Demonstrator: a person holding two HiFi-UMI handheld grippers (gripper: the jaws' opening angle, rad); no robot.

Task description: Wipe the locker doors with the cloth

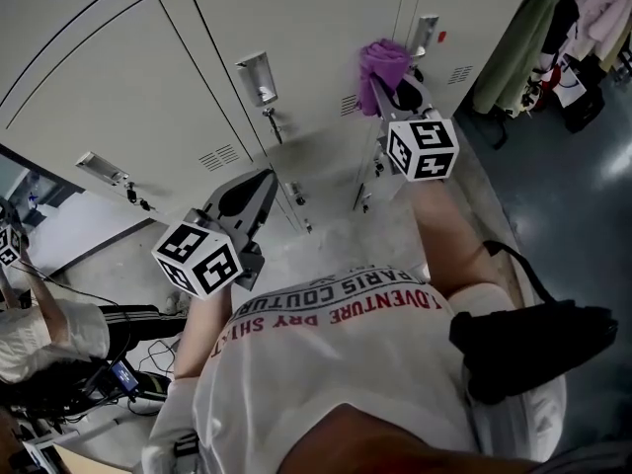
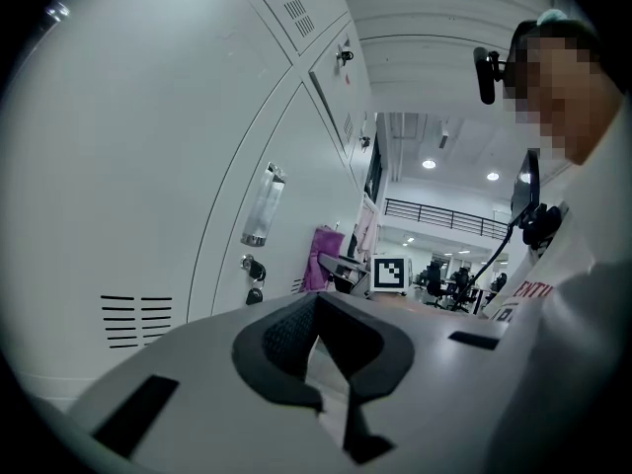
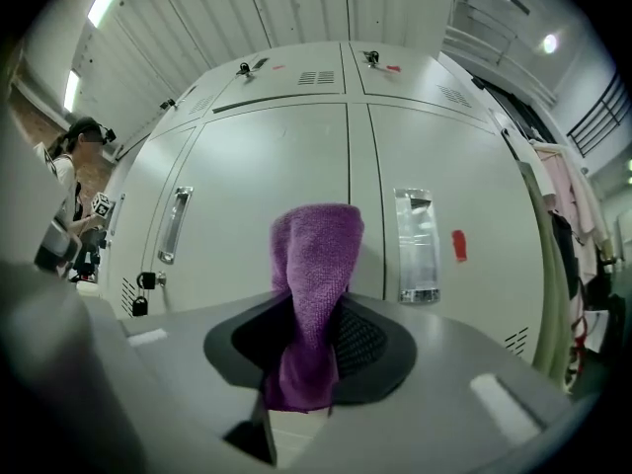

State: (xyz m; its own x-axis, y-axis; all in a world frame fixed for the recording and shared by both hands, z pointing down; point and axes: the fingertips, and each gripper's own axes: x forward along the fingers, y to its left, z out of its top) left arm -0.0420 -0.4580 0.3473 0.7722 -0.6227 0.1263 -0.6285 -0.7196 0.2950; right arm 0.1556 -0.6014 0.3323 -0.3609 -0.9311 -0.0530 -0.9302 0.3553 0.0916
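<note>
A purple cloth (image 3: 314,294) stands up between the jaws of my right gripper (image 3: 311,349), which is shut on it. In the head view the cloth (image 1: 383,63) sits at the tip of the right gripper (image 1: 387,89), close to the pale grey locker doors (image 1: 296,28). The cloth faces the seam between two doors (image 3: 357,186) in the right gripper view; I cannot tell whether it touches them. My left gripper (image 1: 245,197) is held lower, near the lockers, shut on nothing (image 2: 318,349). The cloth (image 2: 321,260) also shows far off in the left gripper view.
Metal handles (image 1: 257,77) and padlocks (image 2: 252,270) stick out from the locker doors. Clothes hang on a rack (image 1: 583,28) to the right of the lockers. A second person (image 1: 39,334) with cables sits at the lower left. A black bag (image 1: 528,344) hangs at my right hip.
</note>
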